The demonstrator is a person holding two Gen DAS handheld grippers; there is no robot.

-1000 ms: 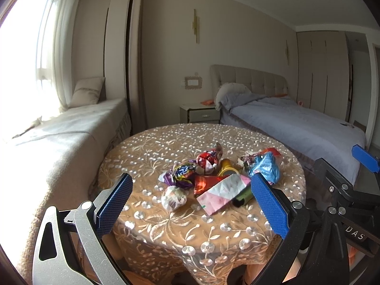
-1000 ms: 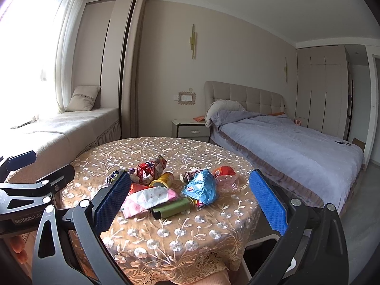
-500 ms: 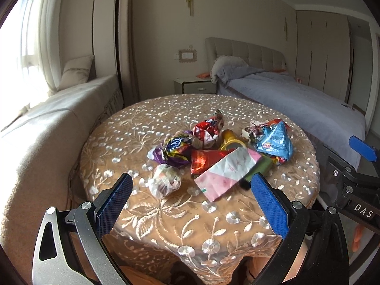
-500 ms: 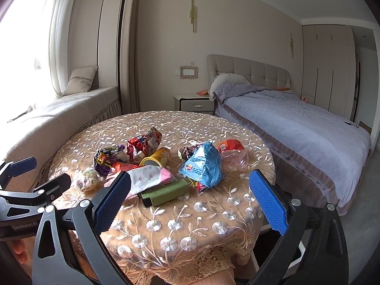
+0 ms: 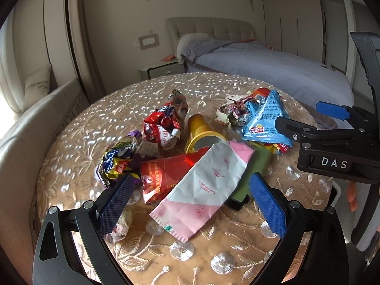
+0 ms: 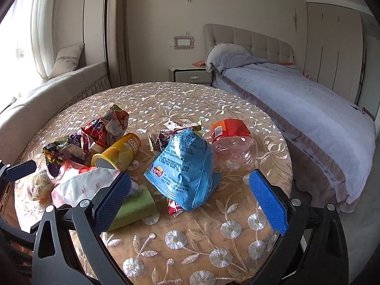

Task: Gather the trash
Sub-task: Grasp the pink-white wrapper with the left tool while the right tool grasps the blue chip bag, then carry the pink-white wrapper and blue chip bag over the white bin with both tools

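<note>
A flat pink-and-white plastic pouch (image 5: 204,185) lay on the bench, overlapping a shiny red foil packet (image 5: 166,178) and a green rectangular pack (image 5: 251,171). Behind them a yellow cylindrical can (image 5: 201,130) rested on its side beside a crumpled red-and-white wrapper (image 5: 163,123) and a crumpled purple-and-yellow wrapper (image 5: 118,161). A puffed blue chip bag (image 6: 185,168) leaned against a crushed clear plastic bottle with an orange label (image 6: 232,142).
</note>
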